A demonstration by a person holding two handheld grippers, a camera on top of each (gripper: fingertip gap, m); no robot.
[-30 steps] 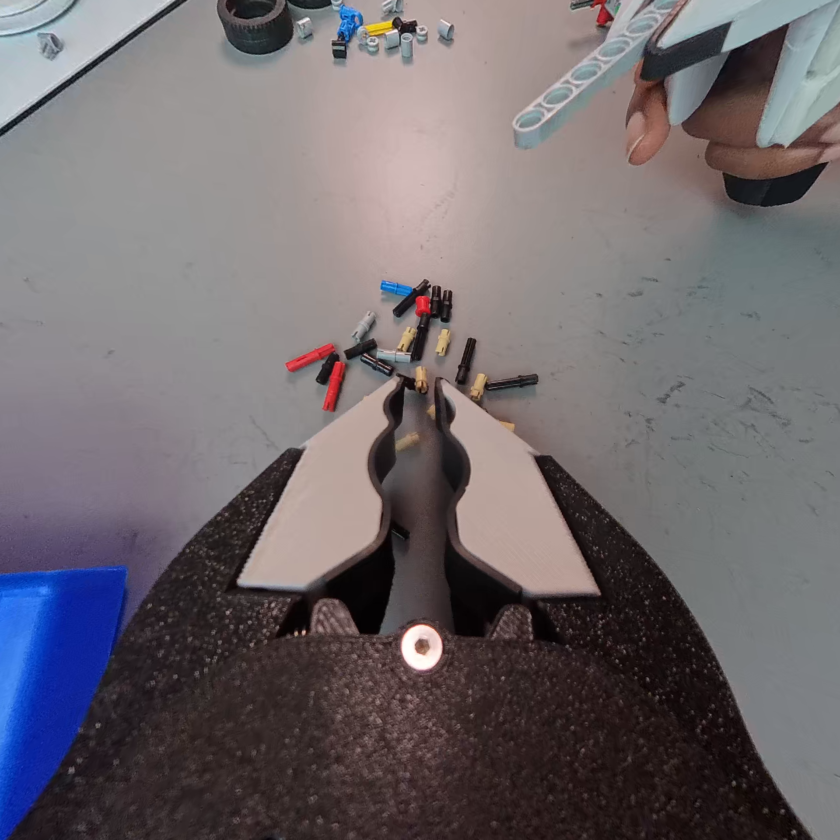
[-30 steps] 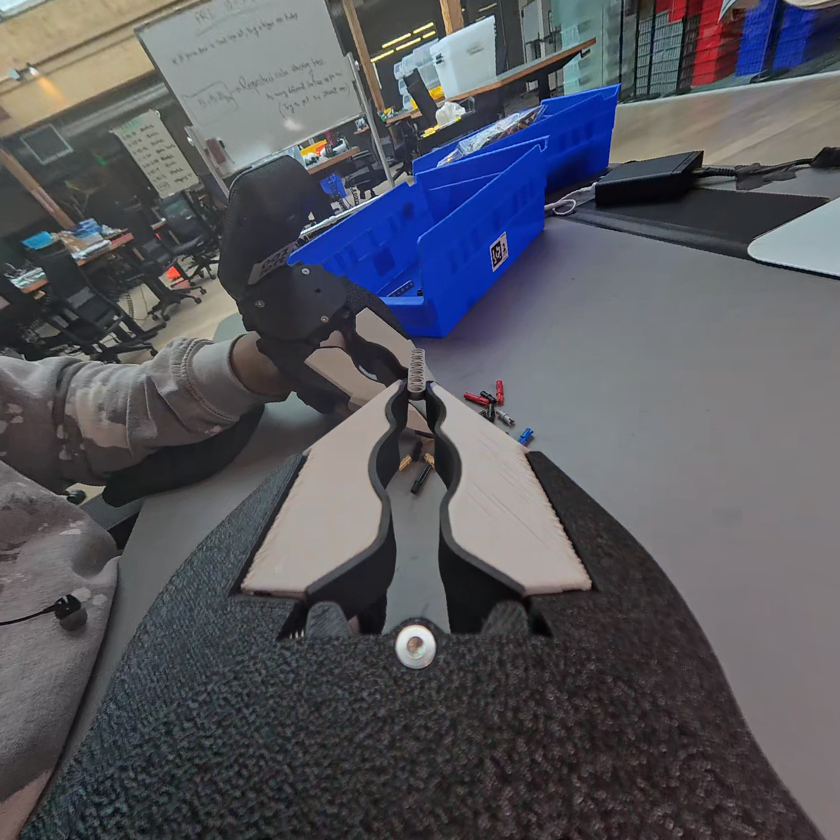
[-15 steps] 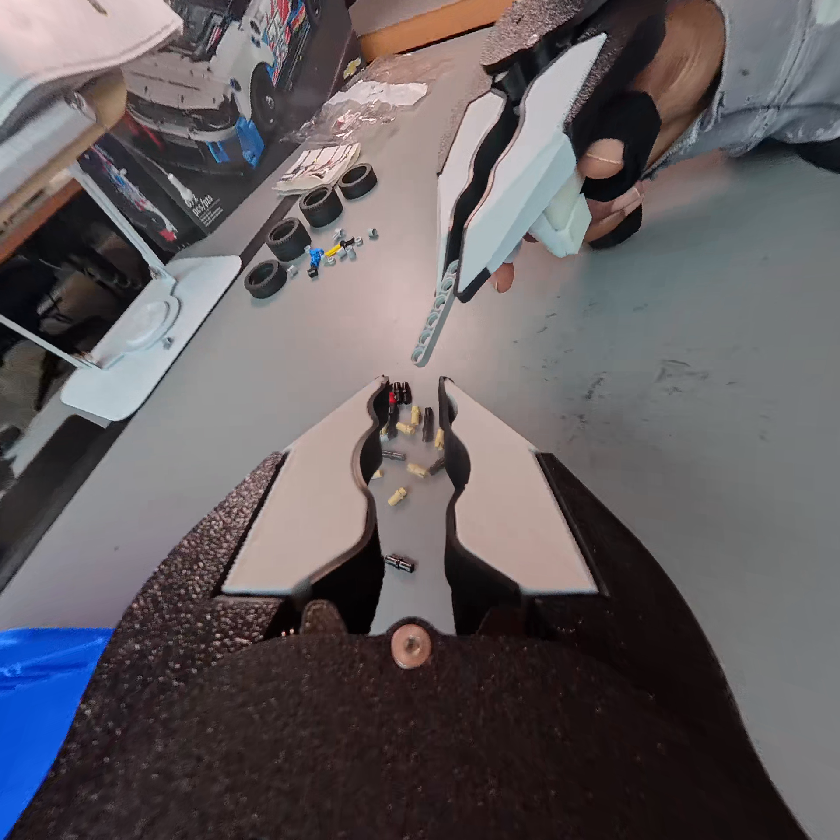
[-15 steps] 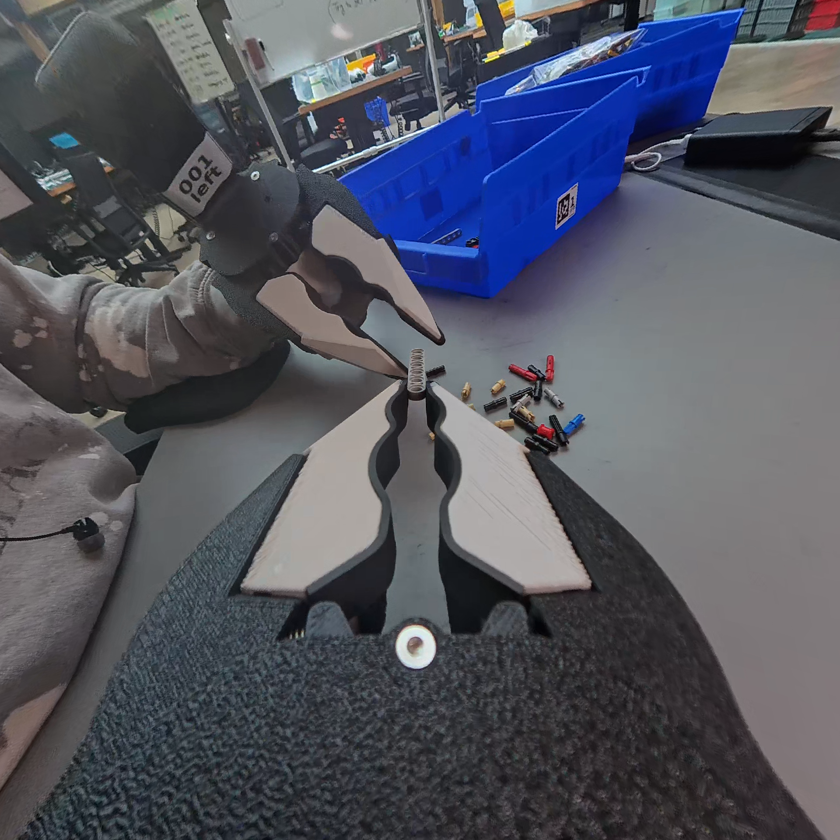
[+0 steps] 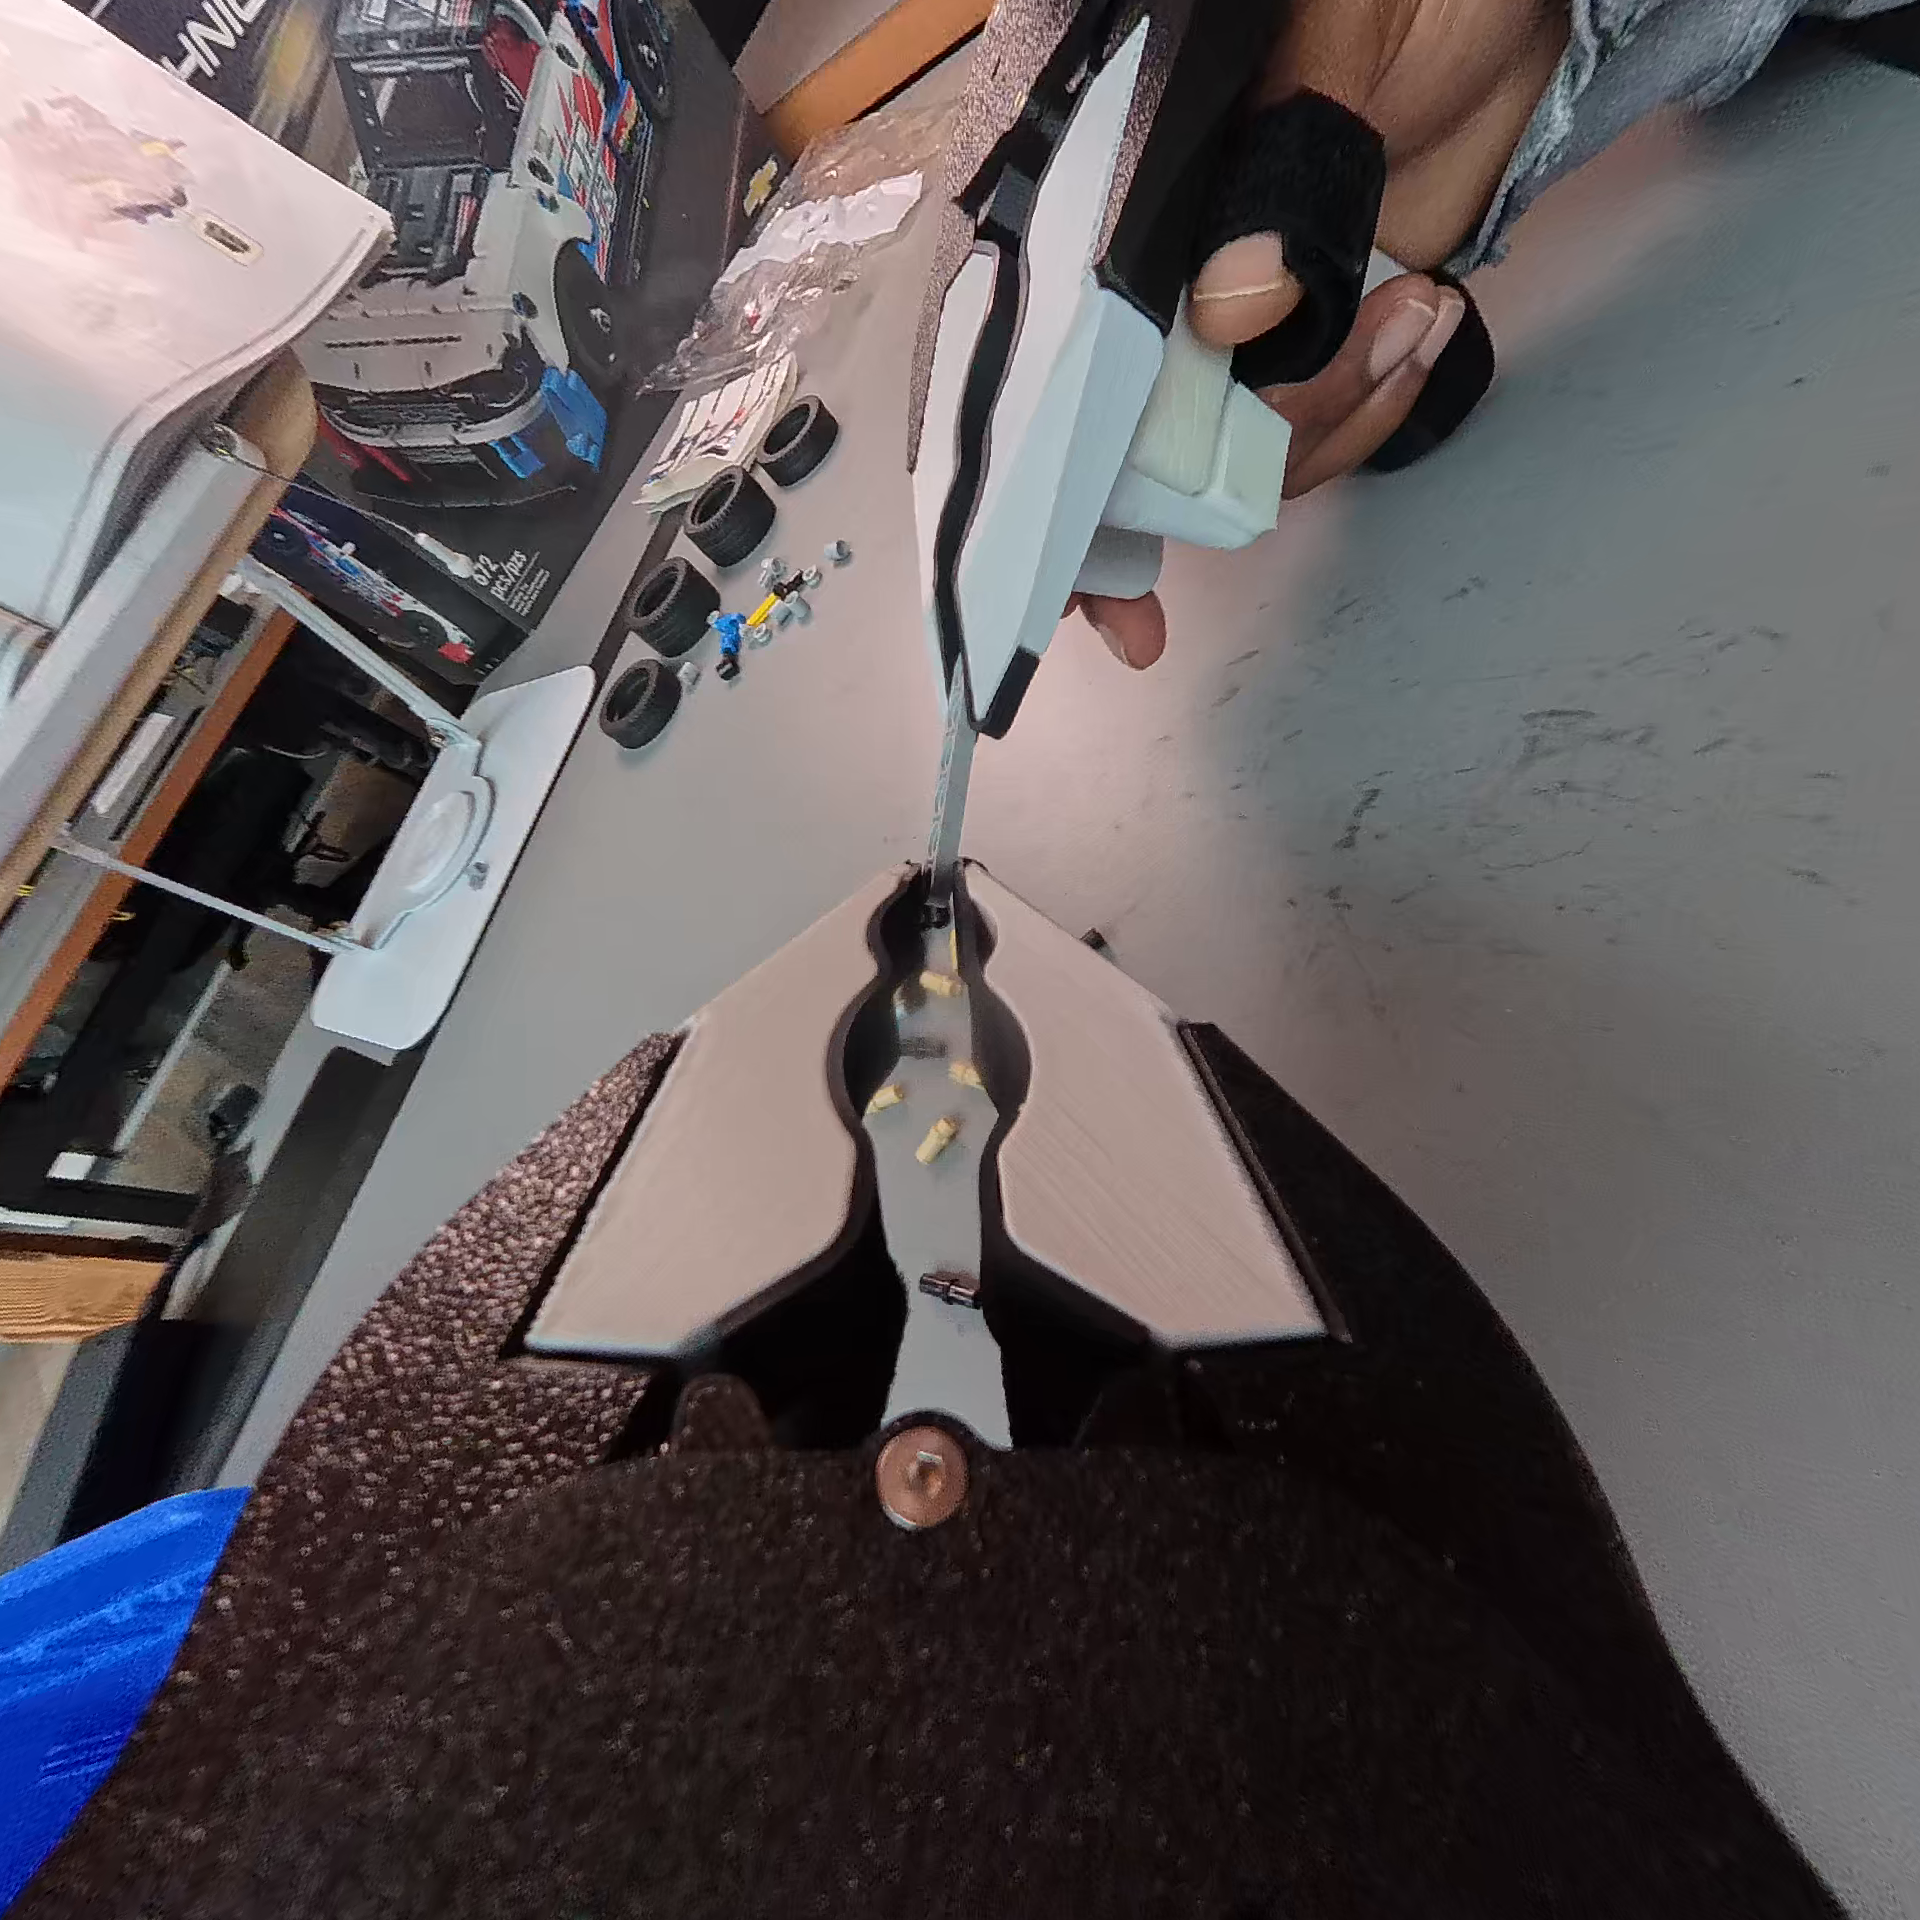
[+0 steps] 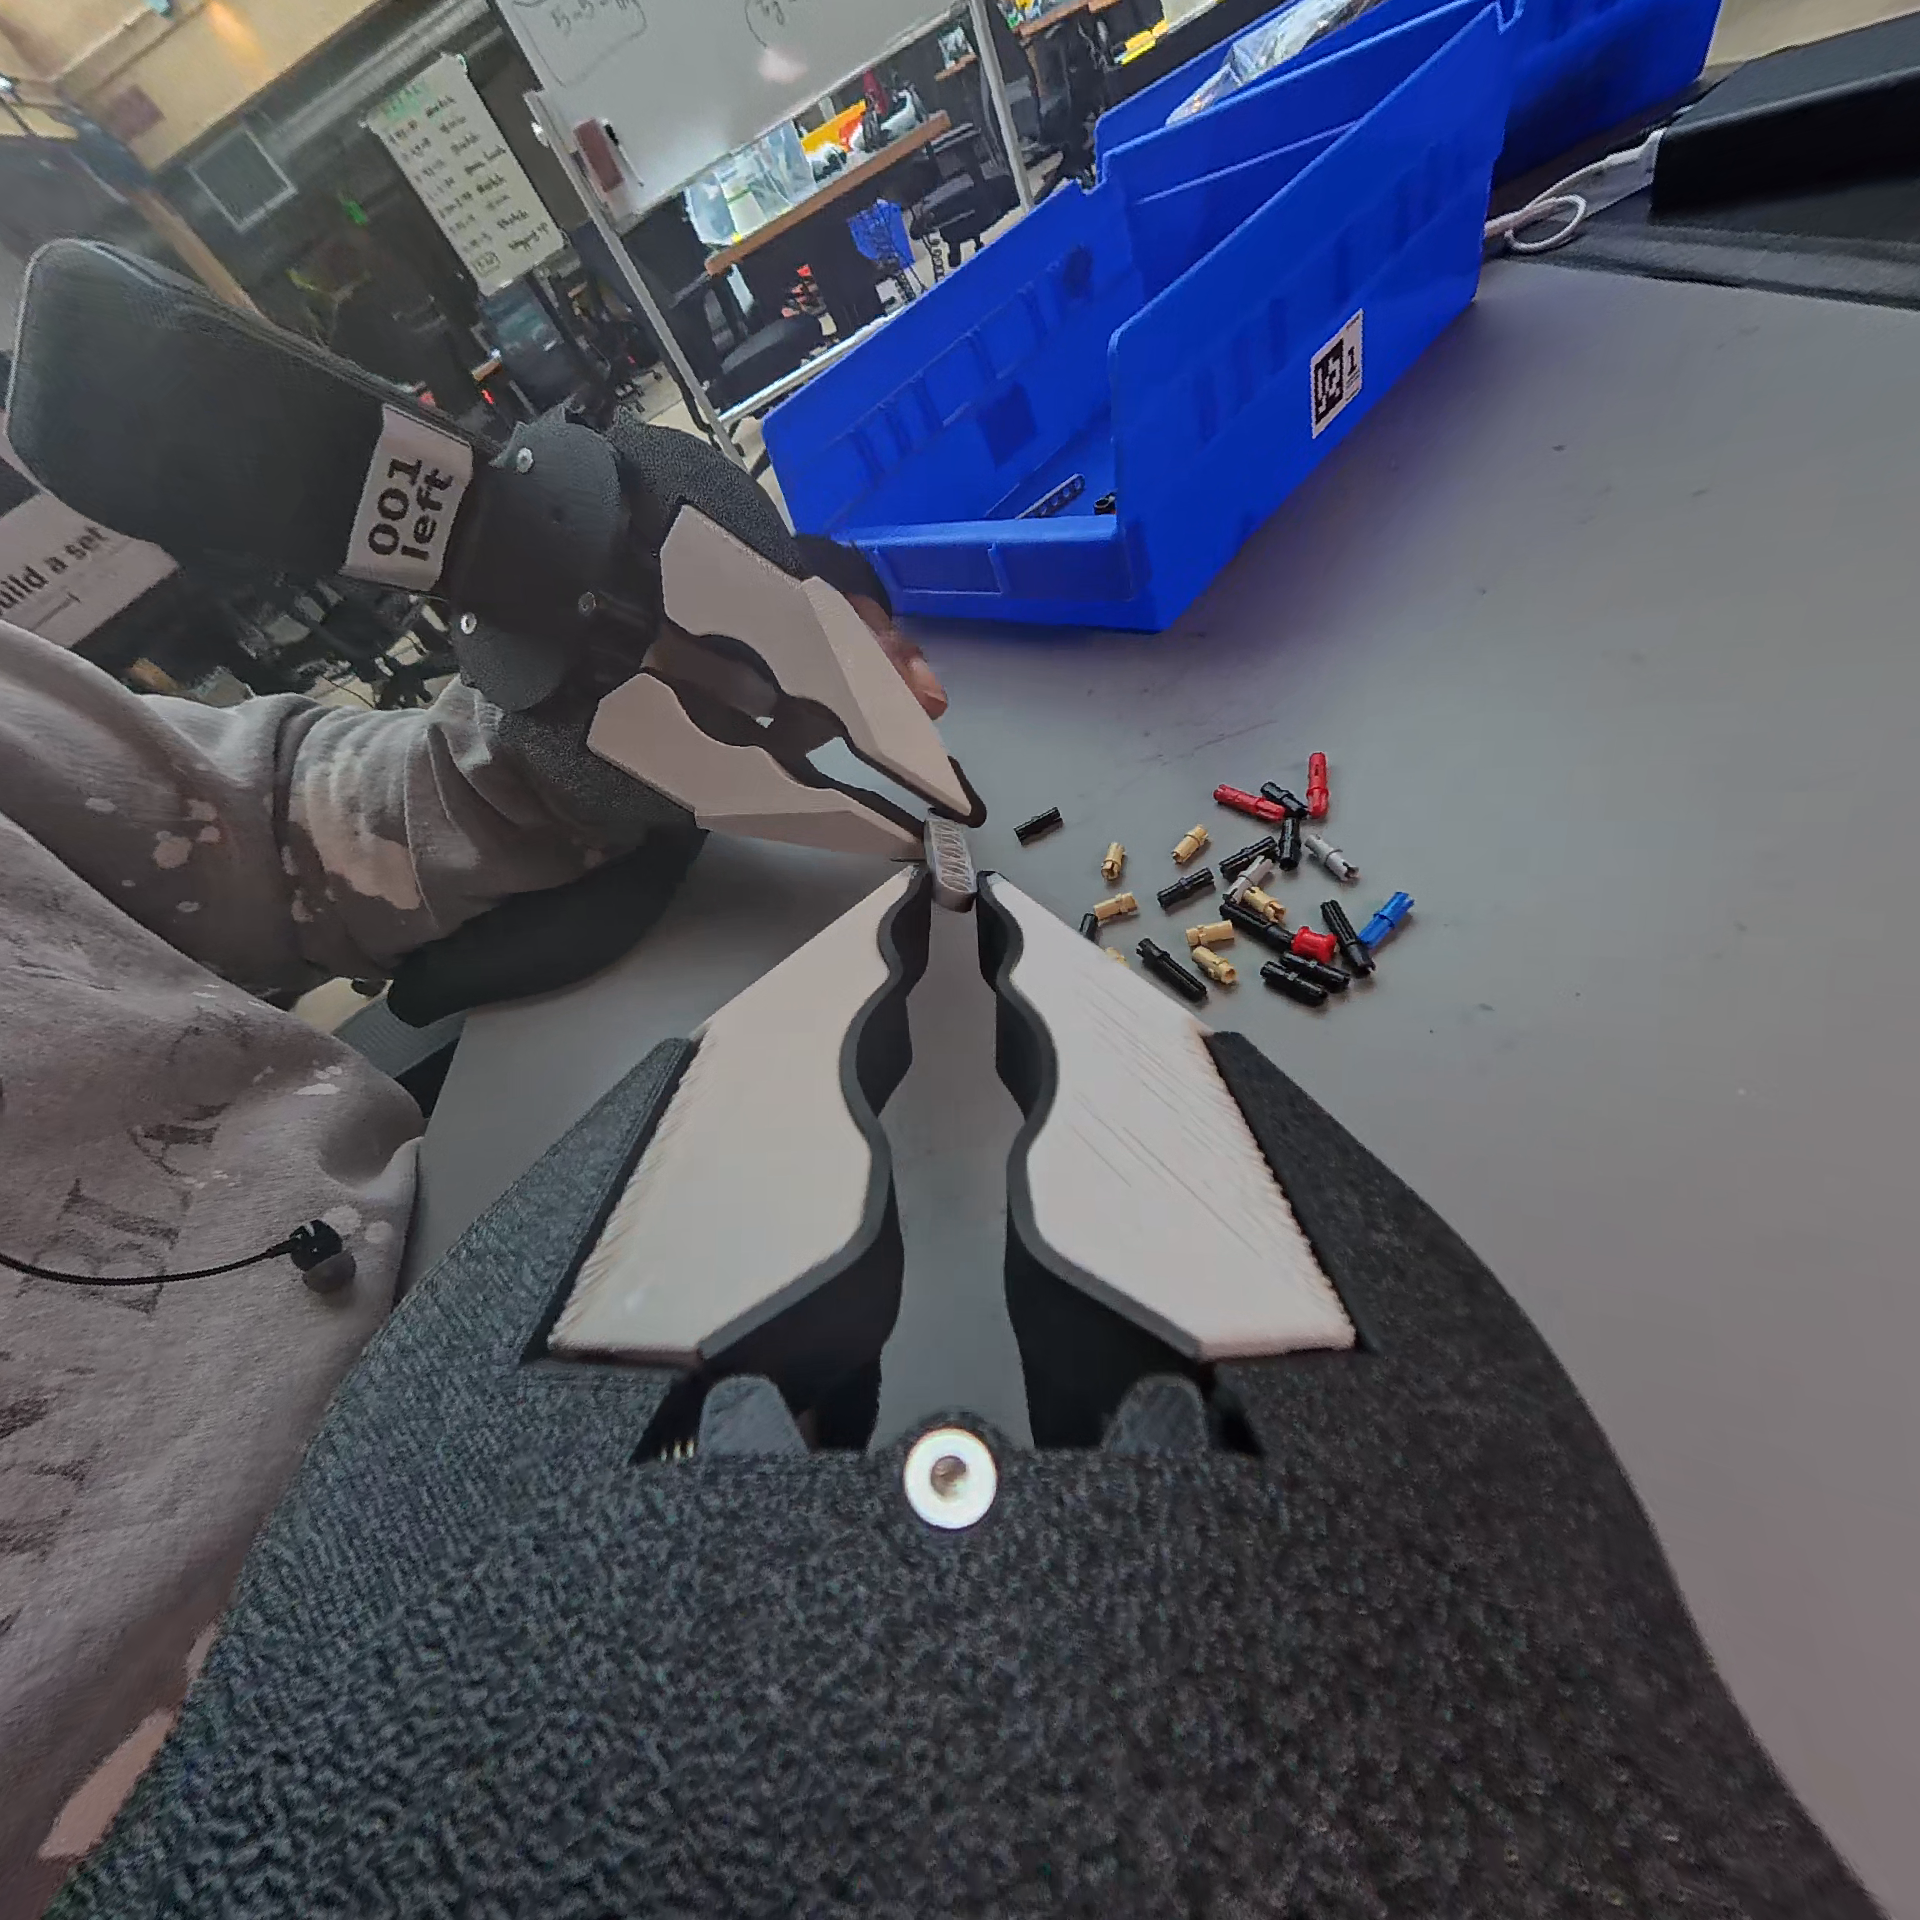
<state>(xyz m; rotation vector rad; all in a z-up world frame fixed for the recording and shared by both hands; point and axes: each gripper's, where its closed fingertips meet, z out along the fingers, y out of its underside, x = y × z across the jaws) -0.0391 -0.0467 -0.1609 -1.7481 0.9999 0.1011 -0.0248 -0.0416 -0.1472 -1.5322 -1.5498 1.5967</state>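
A thin grey holed beam (image 5: 954, 800) hangs in the air between my two grippers. My right gripper (image 6: 951, 888) is shut on its near end (image 6: 951, 864); it also shows at the top of the left wrist view (image 5: 971, 717), held by a hand. My left gripper (image 5: 938, 883) has its tips closed around the beam's other end, and shows labelled in the right wrist view (image 6: 945, 828). A small black piece sits at the left tips; I cannot tell what it is. Loose pins (image 6: 1262, 904), black, tan, red, grey and blue, lie on the grey table (image 5: 1455, 1039) below; a few tan ones (image 5: 935, 1138) show between my left fingers.
Blue bins (image 6: 1195, 416) stand behind the pins. Three black tyres (image 5: 675, 608) and small parts (image 5: 769, 613) lie farther left, by a toy box (image 5: 468, 312), a white stand base (image 5: 457, 852) and a booklet (image 5: 125, 229). A grey sleeve (image 6: 312, 810) rests at the table edge. My two grippers' fingertips are within a few centimetres of each other.
My left gripper rose from the pin pile, turned toward the right gripper and narrowed its jaws onto the beam's free end. The right gripper brought the beam closer, still holding it.
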